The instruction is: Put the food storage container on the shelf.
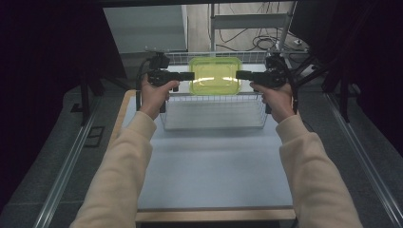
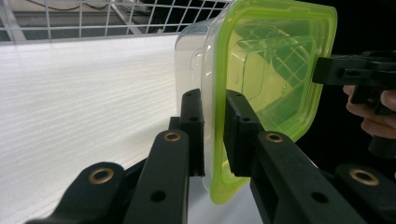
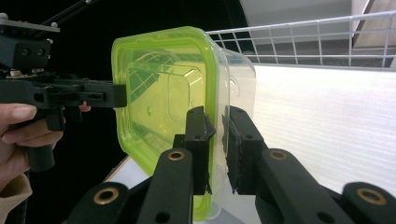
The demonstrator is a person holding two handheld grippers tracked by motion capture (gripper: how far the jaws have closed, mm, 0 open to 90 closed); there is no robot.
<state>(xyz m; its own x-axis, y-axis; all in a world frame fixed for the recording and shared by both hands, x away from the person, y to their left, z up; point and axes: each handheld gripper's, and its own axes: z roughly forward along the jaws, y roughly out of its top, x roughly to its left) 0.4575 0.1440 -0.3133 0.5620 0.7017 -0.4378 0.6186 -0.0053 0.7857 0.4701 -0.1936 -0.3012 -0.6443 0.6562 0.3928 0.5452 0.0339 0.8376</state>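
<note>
Black jaws of the left gripper (image 2: 215, 135) and right gripper (image 3: 215, 149) are clamped on opposite rims of the green-lidded container (image 1: 215, 76), held above the wire basket (image 1: 214, 124). Lift done; placement judged outstanding.

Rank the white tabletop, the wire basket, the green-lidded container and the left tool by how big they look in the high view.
1. white tabletop
2. wire basket
3. green-lidded container
4. left tool

The right tool looks about the same size as the left one, so those two tie. Each is shut on the container's rim.
</note>
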